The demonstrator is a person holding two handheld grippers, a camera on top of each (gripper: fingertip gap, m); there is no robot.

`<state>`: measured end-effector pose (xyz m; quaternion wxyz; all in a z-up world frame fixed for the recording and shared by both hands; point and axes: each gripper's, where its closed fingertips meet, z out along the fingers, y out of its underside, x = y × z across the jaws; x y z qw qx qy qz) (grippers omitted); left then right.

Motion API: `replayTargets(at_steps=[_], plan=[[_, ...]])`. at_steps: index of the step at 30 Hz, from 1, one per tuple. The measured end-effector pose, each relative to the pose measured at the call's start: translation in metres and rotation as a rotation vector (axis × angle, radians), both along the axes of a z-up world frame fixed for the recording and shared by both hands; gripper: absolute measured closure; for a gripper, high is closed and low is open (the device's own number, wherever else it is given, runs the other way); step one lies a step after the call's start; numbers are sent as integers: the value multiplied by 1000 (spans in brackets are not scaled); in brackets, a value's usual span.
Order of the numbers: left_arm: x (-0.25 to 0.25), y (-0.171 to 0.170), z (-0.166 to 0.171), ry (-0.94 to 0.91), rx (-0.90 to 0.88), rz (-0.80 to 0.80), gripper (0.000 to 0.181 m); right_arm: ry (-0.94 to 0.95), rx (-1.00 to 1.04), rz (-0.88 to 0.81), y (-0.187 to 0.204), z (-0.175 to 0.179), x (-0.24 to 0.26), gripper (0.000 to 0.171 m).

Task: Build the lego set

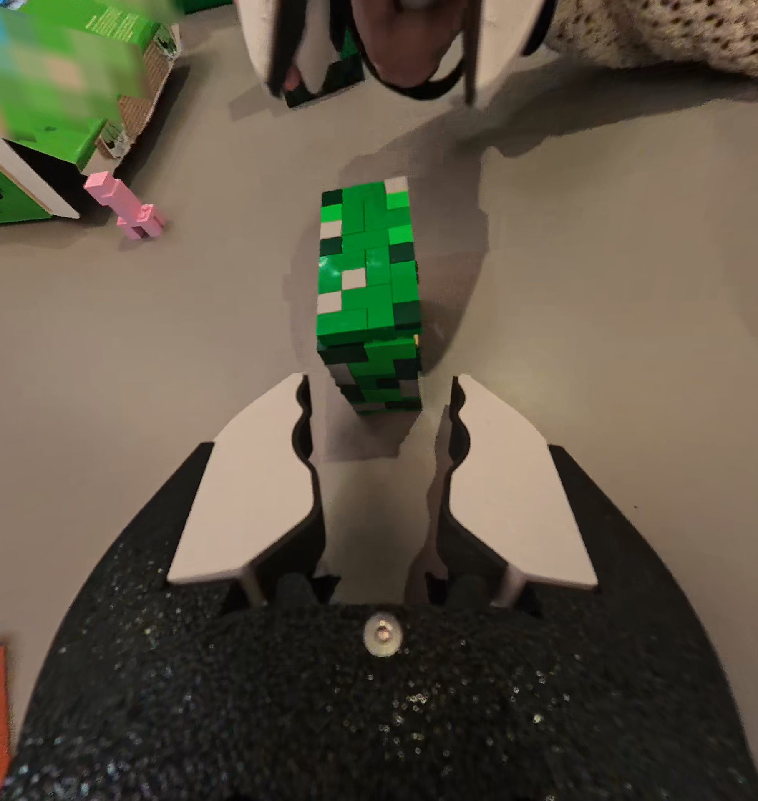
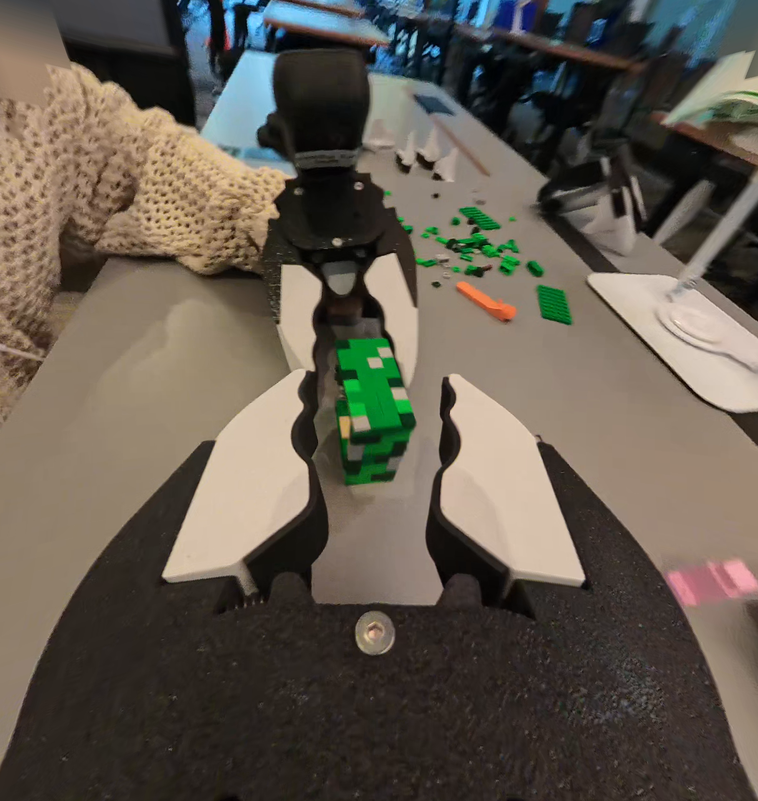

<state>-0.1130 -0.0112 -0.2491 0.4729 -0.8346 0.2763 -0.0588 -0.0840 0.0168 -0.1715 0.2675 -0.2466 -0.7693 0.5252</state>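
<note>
A green brick-built block (image 1: 368, 277) with white and dark green squares lies on the grey table (image 1: 585, 303), its long axis running between the two grippers. My left gripper (image 1: 379, 381) is open, with the block's near end between its fingertips. My right gripper (image 2: 375, 381) is open, and the block (image 2: 375, 411) reaches in between its fingers from the other side. Neither pair of pads visibly presses it. The right gripper (image 1: 372, 91) shows at the top of the left wrist view, and the left gripper (image 2: 353, 368) shows beyond the block in the right wrist view.
A pink Lego figure (image 1: 125, 208) and green boxes (image 1: 65, 86) are at the left. A dark green built piece (image 1: 346, 73) sits behind the right gripper. Loose green pieces (image 2: 485, 247), green plates (image 2: 554, 303), an orange separator tool (image 2: 487, 303) and a white lamp base (image 2: 693, 338) lie right. A knit sleeve (image 2: 108, 182) rests left. One gripper's finger ends stand about 9 cm off the other's. Left tips and right tips are each some 20 cm from the pink Lego figure (image 1: 125, 208).
</note>
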Motion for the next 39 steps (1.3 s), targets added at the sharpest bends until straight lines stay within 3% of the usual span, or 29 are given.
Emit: replayTargets(at_steps=[6, 13, 26, 37, 39], plan=[[-4, 3, 13, -49, 76, 28, 125, -146, 233, 153, -32, -9, -13, 119], [-2, 6, 15, -84, 68, 12, 131, -272, 409, 199, -36, -30, -20, 116], [2, 9, 11, -35, 71, -4, 140, -306, 404, 191, -28, -41, -25, 132], [2, 9, 11, -28, 75, 0, 141, -309, 440, 183, -28, -46, -26, 135], [2, 9, 11, -29, 74, 0, 140, -305, 448, 178, -27, -46, -27, 129]])
